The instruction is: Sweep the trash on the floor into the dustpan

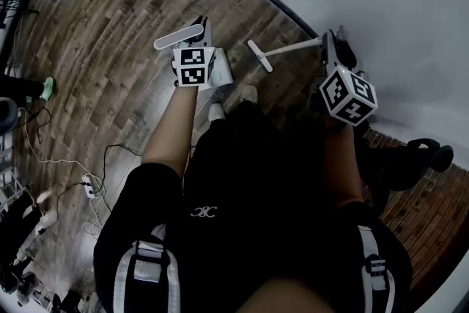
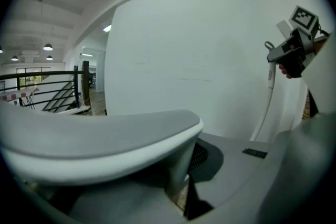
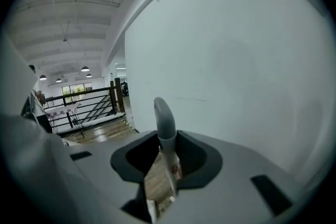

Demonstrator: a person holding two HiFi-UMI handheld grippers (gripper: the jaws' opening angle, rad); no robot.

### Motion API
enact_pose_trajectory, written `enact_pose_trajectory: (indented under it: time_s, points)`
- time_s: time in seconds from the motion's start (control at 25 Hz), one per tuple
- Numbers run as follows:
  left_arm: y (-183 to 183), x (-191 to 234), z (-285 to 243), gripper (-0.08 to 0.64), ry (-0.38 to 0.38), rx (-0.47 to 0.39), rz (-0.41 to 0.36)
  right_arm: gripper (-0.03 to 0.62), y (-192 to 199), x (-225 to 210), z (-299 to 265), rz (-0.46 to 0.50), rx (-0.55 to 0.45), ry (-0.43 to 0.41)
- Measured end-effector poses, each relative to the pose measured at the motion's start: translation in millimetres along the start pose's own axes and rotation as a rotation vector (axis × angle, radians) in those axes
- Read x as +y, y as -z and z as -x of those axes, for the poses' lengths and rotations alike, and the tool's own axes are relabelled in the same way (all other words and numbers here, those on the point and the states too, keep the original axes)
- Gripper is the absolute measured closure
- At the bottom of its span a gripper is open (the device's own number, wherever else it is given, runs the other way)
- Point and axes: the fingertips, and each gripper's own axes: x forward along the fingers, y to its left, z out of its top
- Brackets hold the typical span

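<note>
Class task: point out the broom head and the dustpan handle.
broom head (image 1: pixel 259 55), head view, middle of its bar.
dustpan handle (image 1: pixel 178 37), head view, middle of the grip.

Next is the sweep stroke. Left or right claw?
Right. The right claw is shut on the broom, its head near the dustpan; the left claw is shut on the dustpan handle.

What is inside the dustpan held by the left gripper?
Only a pale edge of the dustpan shows, above the wood floor. The left gripper and its marker cube cover the rest, so its inside cannot be seen.
</note>
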Motion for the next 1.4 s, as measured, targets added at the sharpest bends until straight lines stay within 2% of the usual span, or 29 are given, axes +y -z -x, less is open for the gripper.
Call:
enact_pose_trajectory:
  time_s: [0.16, 0.36, 0.72, 0.84, 1.04, 1.4]
  points:
    - [-49, -10, 17, 0.520, 0.030, -0.031, -0.056, 0.480, -6, -6, 5, 0.040, -0.012, 0.022]
    - [-117, -13, 41, 0.528, 0.054, -0.116, -0.117, 0.480, -19, -12, 4, 0.033, -0.057, 0.048]
    - [-208, -38, 66, 0.543, 0.060, -0.280, -0.194, 0.483, -33, -15, 5, 0.012, -0.126, -0.008]
    - [-223, -44, 66, 0.545, 0.047, -0.308, -0.197, 0.483, -36, -11, 6, 0.005, -0.140, -0.042]
    - [-230, -55, 64, 0.545, 0.041, -0.302, -0.190, 0.483, -37, -8, 8, 0.005, -0.143, -0.073]
    - [-234, -70, 61, 0.546, 0.053, -0.268, -0.195, 0.483, -49, -18, 6, 0.055, -0.165, -0.051]
